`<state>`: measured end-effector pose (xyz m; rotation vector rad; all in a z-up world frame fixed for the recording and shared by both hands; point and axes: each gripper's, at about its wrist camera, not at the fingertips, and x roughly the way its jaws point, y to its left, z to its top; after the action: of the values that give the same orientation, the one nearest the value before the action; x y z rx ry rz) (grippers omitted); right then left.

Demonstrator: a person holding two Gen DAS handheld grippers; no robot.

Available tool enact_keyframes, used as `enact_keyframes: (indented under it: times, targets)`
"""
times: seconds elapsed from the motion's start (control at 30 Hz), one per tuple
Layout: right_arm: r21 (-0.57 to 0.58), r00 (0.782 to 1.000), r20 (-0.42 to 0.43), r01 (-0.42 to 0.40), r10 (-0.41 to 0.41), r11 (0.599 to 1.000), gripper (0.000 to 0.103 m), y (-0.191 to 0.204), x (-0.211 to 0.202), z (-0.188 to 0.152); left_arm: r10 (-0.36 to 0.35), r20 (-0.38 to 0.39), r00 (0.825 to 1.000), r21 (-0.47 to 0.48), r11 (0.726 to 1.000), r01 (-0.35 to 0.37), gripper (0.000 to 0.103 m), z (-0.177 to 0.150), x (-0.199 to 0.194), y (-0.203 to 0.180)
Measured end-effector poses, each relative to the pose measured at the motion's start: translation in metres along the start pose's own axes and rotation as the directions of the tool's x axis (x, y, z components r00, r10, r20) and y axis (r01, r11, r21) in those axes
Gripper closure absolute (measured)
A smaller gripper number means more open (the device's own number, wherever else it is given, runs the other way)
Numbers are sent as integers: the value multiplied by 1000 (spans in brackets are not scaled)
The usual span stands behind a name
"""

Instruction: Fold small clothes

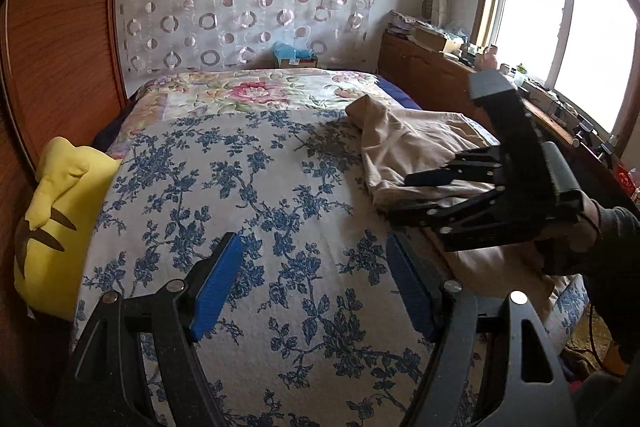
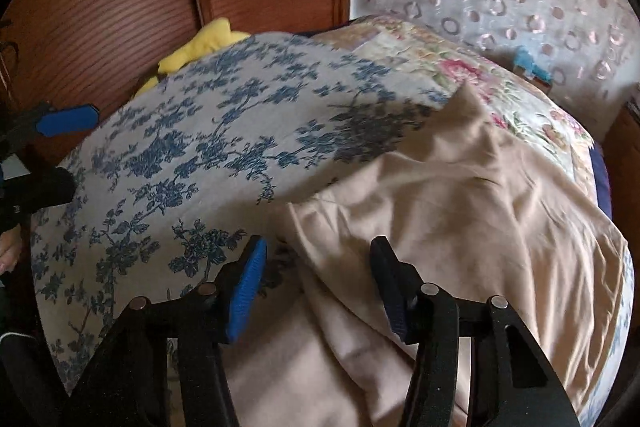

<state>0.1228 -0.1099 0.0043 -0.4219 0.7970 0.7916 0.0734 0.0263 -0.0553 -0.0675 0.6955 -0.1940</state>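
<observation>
A crumpled beige garment (image 1: 404, 147) lies on the right side of the bed, on the blue-flowered cover (image 1: 248, 187). In the right wrist view the garment (image 2: 460, 211) fills the lower right. My left gripper (image 1: 316, 283) is open and empty, above the cover left of the garment. My right gripper (image 2: 318, 287) is open, with its blue-padded fingers over the garment's near edge; it also shows in the left wrist view (image 1: 404, 195), above the garment. Whether it touches the cloth I cannot tell.
A yellow plush pillow (image 1: 56, 219) sits at the bed's left edge against a wooden wardrobe (image 1: 60, 39). A pink-flowered quilt (image 1: 256, 91) covers the far end. A cluttered wooden cabinet (image 1: 448, 63) runs along the right under the window.
</observation>
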Motion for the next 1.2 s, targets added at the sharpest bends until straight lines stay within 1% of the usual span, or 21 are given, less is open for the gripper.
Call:
enact_keyframes:
  times: [0.1, 0.2, 0.27, 0.3, 0.37, 0.5, 0.6, 0.73, 0.83, 0.87, 0.9, 0.97, 1.03, 1.07, 1.13, 1.2]
  targets:
    - [-27, 999, -16, 34, -35, 999, 52, 4, 6, 3, -9, -4, 1000, 4, 1000, 9, 28, -2, 1, -3]
    - [-17, 998, -12, 68, -68, 998, 66, 2, 8, 6, -21, -8, 1000, 8, 1000, 21, 28, -4, 3, -8]
    - [2, 996, -7, 87, -87, 996, 92, -2, 8, 8, -28, -13, 1000, 17, 999, 28, 28, -6, 4, -12]
    - [13, 996, -7, 94, -94, 995, 93, -4, 8, 9, -33, -17, 999, 23, 999, 33, 28, -7, 5, -14]
    - [44, 997, 9, 73, -74, 996, 95, -7, 6, 10, -38, -23, 999, 36, 999, 39, 28, -9, 6, -17]
    - [110, 992, 100, 72, -83, 991, 95, -24, -23, 12, -46, -30, 998, 42, 998, 48, 28, -11, 6, -21]
    - [159, 978, 155, 113, -138, 981, 95, -49, -47, 15, -51, -30, 998, 45, 998, 53, 28, -11, 6, -23]
    - [202, 958, 179, 185, -222, 962, 96, -82, -69, 15, -60, -27, 998, 48, 997, 61, 28, -9, 4, -27]
    - [224, 943, 168, 247, -287, 943, 96, -104, -76, 15, -62, -29, 998, 56, 996, 63, 28, -9, 4, -30]
    - [234, 933, 160, 280, -321, 931, 96, -116, -78, 15, -63, -30, 998, 57, 996, 64, 28, -10, 4, -30]
    - [245, 922, 150, 315, -357, 917, 96, -125, -79, 15, -64, -31, 997, 57, 996, 66, 28, -10, 5, -30]
    - [290, 896, 107, 387, -431, 875, 96, -148, -75, 14, -64, -34, 997, 56, 996, 66, 28, -11, 5, -30]
    - [342, 861, 58, 459, -506, 820, 96, -170, -71, 9, -64, -38, 997, 55, 996, 67, 28, -12, 6, -29]
    - [363, 853, 54, 467, -519, 806, 96, -178, -71, 6, -64, -39, 997, 55, 996, 66, 28, -12, 6, -29]
    - [383, 854, 40, 466, -518, 798, 96, -185, -69, 1, -63, -43, 997, 54, 996, 65, 28, -13, 8, -29]
    - [385, 849, 4, 487, -529, 784, 94, -185, -63, 1, -65, -43, 997, 51, 996, 67, 28, -12, 8, -30]
